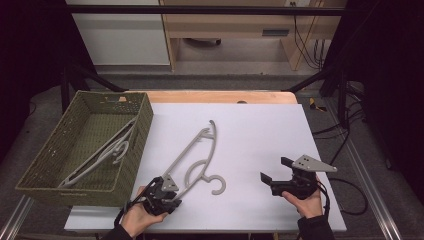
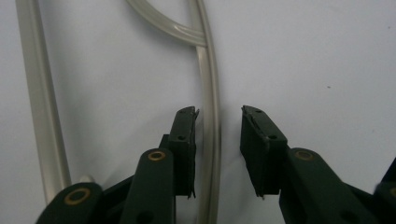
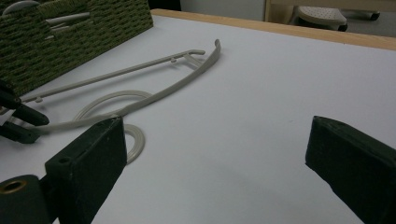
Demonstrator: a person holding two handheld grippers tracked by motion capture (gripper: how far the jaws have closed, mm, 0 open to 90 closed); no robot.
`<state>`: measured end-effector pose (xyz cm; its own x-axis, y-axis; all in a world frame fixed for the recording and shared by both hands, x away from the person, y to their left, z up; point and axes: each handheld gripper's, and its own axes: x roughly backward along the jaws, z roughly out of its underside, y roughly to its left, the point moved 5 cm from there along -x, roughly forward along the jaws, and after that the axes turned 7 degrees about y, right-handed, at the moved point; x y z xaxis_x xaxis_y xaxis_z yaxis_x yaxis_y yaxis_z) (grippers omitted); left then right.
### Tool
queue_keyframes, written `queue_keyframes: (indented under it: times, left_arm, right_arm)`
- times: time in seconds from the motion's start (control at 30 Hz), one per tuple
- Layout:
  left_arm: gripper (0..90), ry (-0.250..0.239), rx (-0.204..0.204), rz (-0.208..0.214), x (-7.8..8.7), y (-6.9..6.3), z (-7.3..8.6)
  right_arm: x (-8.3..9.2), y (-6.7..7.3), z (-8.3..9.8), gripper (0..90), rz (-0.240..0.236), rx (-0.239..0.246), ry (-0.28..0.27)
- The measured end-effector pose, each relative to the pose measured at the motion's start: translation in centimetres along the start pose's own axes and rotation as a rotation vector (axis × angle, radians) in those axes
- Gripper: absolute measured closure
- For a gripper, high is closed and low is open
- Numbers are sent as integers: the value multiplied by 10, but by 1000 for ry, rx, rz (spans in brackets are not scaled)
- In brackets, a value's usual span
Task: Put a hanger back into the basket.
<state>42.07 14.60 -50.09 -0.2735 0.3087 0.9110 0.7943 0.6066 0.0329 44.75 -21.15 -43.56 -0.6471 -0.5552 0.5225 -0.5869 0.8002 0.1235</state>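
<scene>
The left gripper (image 1: 172, 192) sits at the near left of the white surface (image 1: 260, 135), held in the person's left hand (image 1: 140, 217). Its jaws stand a little apart around one thin arm of the grey plastic hanger (image 1: 197, 160). In the left gripper view, the arm runs up between the two black pads (image 2: 184, 144), touching or almost touching the left-hand pad, with a clear gap to the other; the pads do not clamp it. The hanger lies flat on the surface, its far tip pointing away from the person and its hook (image 1: 217, 185) curling just to the right of the left gripper.

Left of the hanger stands a woven olive-green basket (image 1: 140, 130), near it but not touching. At least one more grey hanger (image 1: 107, 152) lies aslant on its floor. A small pale tag sits on the basket's far wall; nothing on it can be read.

The right gripper (image 1: 272, 172) rests at the near right of the surface in the person's right hand (image 1: 305, 200), well apart from the hanger. Its jaws stand wide open with nothing between them, and the grey three-cornered plate rides on top. The right gripper view looks across the bare surface to the hanger and the basket's side beyond it.

No brand, label or writing is legible on the grippers, hanger or surface.
</scene>
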Motion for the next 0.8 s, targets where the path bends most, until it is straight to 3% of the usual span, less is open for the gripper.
queue_keyframes:
  times: [0.13, 0.4, 0.6, 0.7, 0.8]
  left_arm:
    - [620, 23, 7, -18, 4, 2, 6]
    - [644, 46, 57, 14, 4, 5, 11]
    - [700, 98, 48, 3, 4, 5, 6]
    - [752, 93, 45, 0, 4, 5, 6]
    - [807, 100, 11, -21, 4, 3, 5]
  right_arm:
    - [1, 0, 0, 58, -2, -1, -2]
    - [1, 0, 0, 58, -3, -2, -1]
    - [-1, 1, 0, 58, -3, -6, 3]
    - [-1, 1, 0, 57, -6, -7, 5]
    - [-1, 1, 0, 57, -6, -7, 6]
